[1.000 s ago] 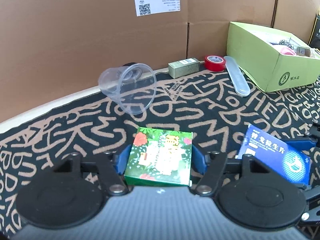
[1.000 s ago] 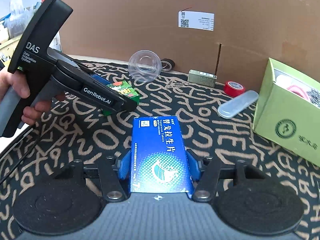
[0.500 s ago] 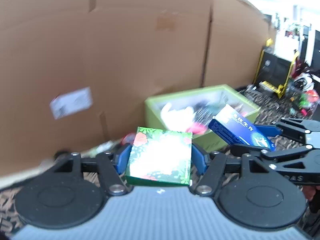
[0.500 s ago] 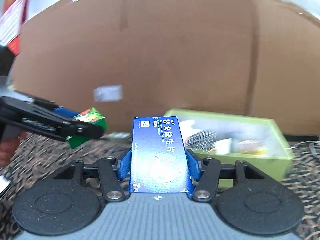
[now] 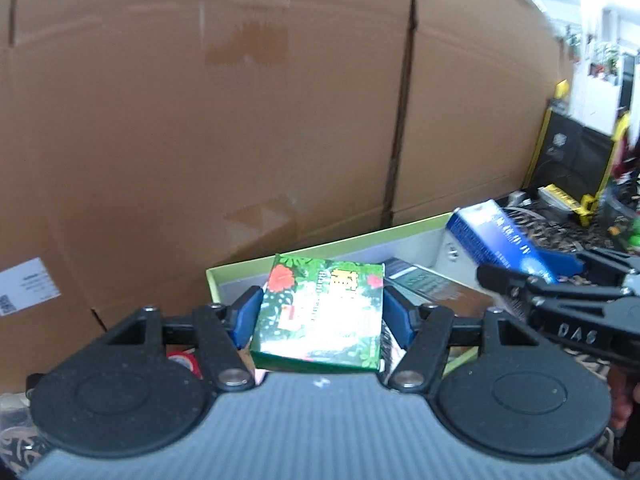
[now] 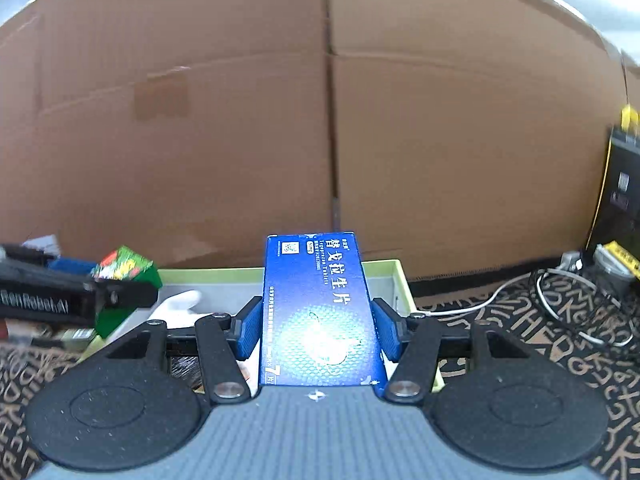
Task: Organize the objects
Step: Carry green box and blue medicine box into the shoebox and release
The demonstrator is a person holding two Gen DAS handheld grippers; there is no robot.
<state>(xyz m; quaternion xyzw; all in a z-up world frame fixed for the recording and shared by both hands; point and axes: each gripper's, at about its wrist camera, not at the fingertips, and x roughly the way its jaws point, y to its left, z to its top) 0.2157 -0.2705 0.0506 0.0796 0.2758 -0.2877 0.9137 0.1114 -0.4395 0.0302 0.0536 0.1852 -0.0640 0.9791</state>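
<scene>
In your left wrist view, your left gripper [image 5: 320,314] clamps the green floral box [image 5: 320,314] between its blue pads, held above the open lime-green bin [image 5: 240,270] that sits against the cardboard wall [image 5: 240,120]. To the right, your right gripper [image 5: 532,264] carries the blue medicine box [image 5: 496,240] over the same bin's far side.

In your right wrist view, the right gripper [image 6: 318,322] is closed on the blue medicine box [image 6: 320,312], poised over the bin [image 6: 396,276]. At left, the left gripper [image 6: 120,284] holds the green box [image 6: 128,268] over the bin's edge. The patterned counter [image 6: 520,320] lies right, with cables [image 6: 560,300].
</scene>
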